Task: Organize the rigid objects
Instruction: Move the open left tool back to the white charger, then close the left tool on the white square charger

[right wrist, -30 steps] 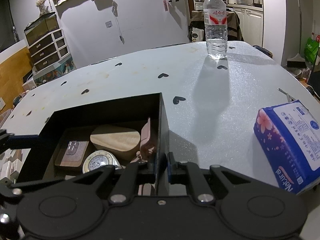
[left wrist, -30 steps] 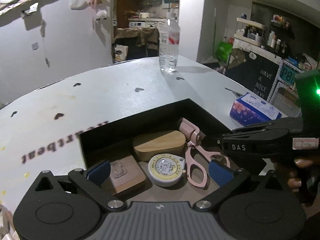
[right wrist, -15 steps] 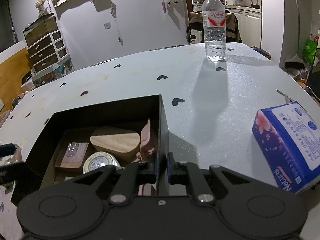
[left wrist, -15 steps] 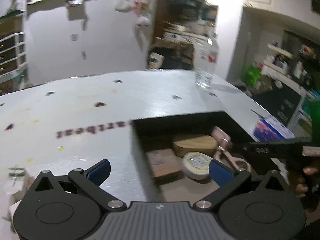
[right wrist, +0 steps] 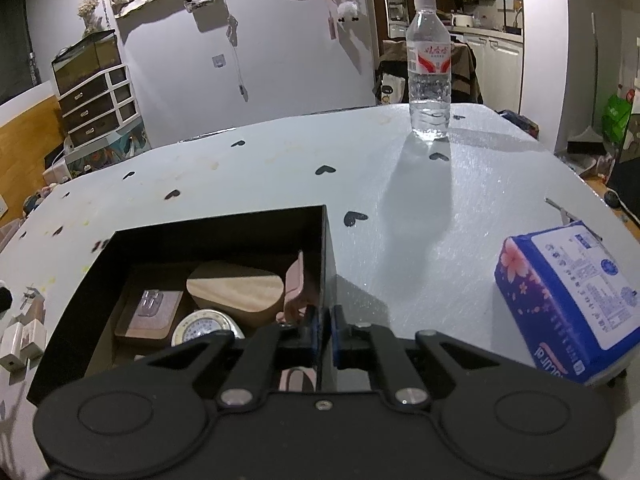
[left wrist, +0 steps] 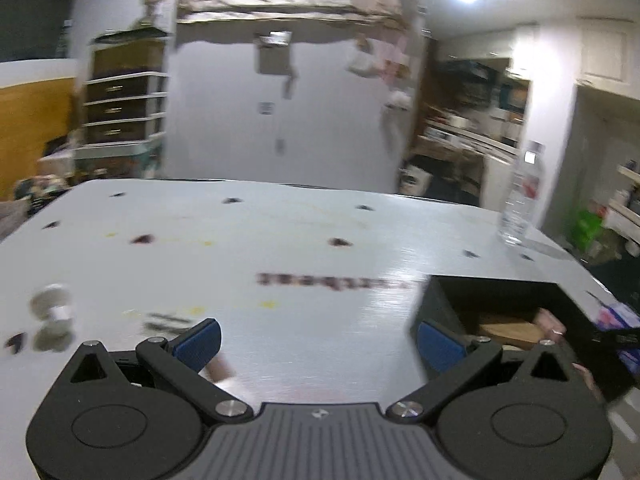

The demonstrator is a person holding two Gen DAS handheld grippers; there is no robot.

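Note:
A black open box [right wrist: 216,236] sits on the white table [right wrist: 420,248]. It holds a wooden block [right wrist: 236,290], a brown square card [right wrist: 146,314], a round tape measure [right wrist: 206,326] and pink scissors [right wrist: 296,288]. My right gripper [right wrist: 325,326] is shut on the box's right wall. My left gripper [left wrist: 318,340] is open and empty over the bare table, left of the box [left wrist: 496,300]. A small white spool-like object [left wrist: 52,322] lies at the far left of the left wrist view, blurred.
A water bottle [right wrist: 429,68] stands at the table's far side. A blue tissue pack [right wrist: 568,304] lies right of the box. Small white blocks [right wrist: 20,342] lie at the table's left edge. Black heart marks dot the tabletop.
My left gripper has swung left, away from above the box to over the bare table. The right gripper has kept its hold on the box wall.

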